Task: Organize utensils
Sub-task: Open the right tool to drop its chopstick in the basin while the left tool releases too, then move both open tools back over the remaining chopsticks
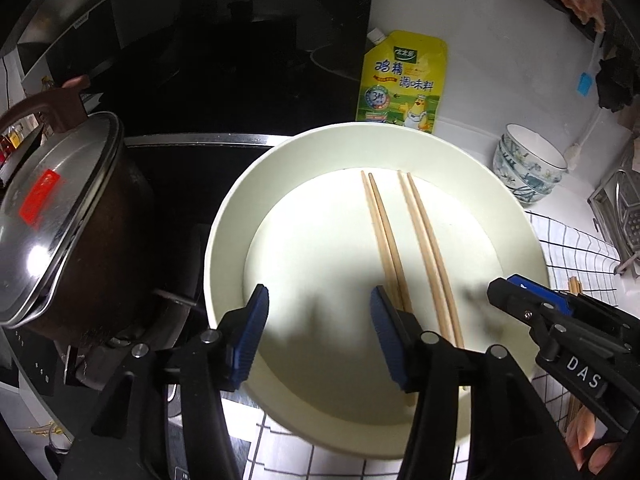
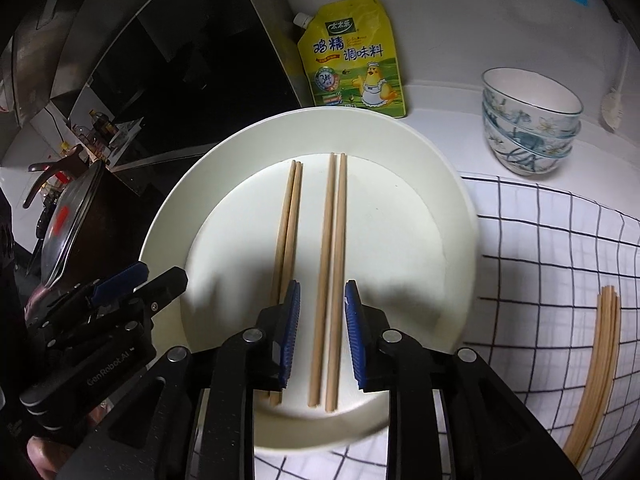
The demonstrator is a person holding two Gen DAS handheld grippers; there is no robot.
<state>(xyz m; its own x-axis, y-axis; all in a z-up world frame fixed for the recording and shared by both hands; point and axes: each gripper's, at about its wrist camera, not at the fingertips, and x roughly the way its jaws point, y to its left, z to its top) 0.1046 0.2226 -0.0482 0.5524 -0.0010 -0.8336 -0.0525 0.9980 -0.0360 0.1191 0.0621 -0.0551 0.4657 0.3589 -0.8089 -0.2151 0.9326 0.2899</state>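
A white counter [image 1: 500,92] runs beside a dark stovetop, where a lidded pot [image 1: 68,220] stands next to a cream plate [image 1: 232,216]. In the left wrist view, two pairs of chopsticks [image 1: 404,240] lie side by side on that plate. The left hand-held gripper [image 1: 318,308] hangs above the plate, jaws fairly wide, with nothing between them; the left pair runs under its right finger. A yellow seasoning pouch [image 1: 402,80] leans on the wall behind.

In the right wrist view, the right hand-held gripper [image 2: 322,308] straddles the right pair with narrow jaws, pads clear of the wood. Both pairs seem placed; backing off straight, without nudging them, would keep them parallel. More chopsticks [image 2: 596,376] wait on the checked cloth [image 2: 540,240], likely next. Stacked bowls [image 2: 528,120] stand beyond; the top one looks empty.
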